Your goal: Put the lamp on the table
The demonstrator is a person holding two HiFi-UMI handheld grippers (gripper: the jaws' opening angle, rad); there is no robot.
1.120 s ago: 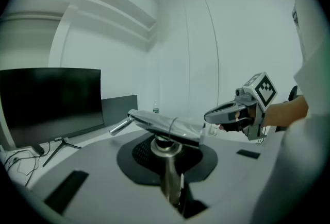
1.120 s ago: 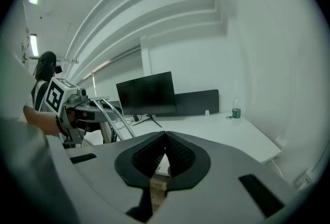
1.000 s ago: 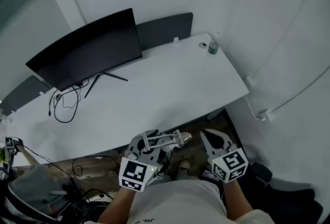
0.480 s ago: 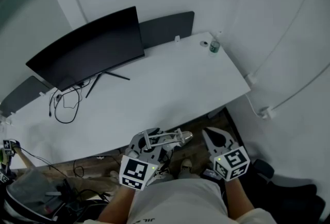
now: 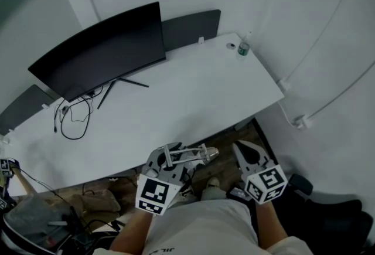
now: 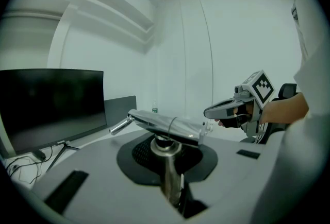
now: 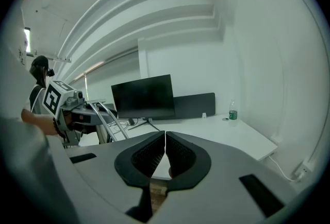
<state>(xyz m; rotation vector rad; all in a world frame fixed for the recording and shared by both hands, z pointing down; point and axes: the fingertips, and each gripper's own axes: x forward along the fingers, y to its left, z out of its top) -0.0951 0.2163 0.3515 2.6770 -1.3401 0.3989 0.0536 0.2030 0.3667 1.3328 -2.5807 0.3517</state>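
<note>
Left gripper (image 5: 176,158) clamping lamp (image 5: 190,155), right gripper (image 5: 239,147) closed alongside

White table (image 5: 193,95) with monitor (image 5: 99,51), bottle (image 5: 243,48), cable (image 5: 73,122)

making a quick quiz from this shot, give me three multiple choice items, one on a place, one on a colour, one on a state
1. Where does the water bottle stand on the table?
A. at its far right corner
B. in its middle
C. at its near left corner

2. What colour is the table?
A. black
B. wood brown
C. white

3. What state is the lamp in?
A. standing upright on the table
B. held in the left gripper, off the table
C. lying flat on the table

Answers:
1 A: the head view shows the bottle at that corner.
2 C: the top is plain white in every view.
3 B: the left gripper view shows the jaws clamped on the lamp's post, and the head view shows it short of the table's near edge.
</note>
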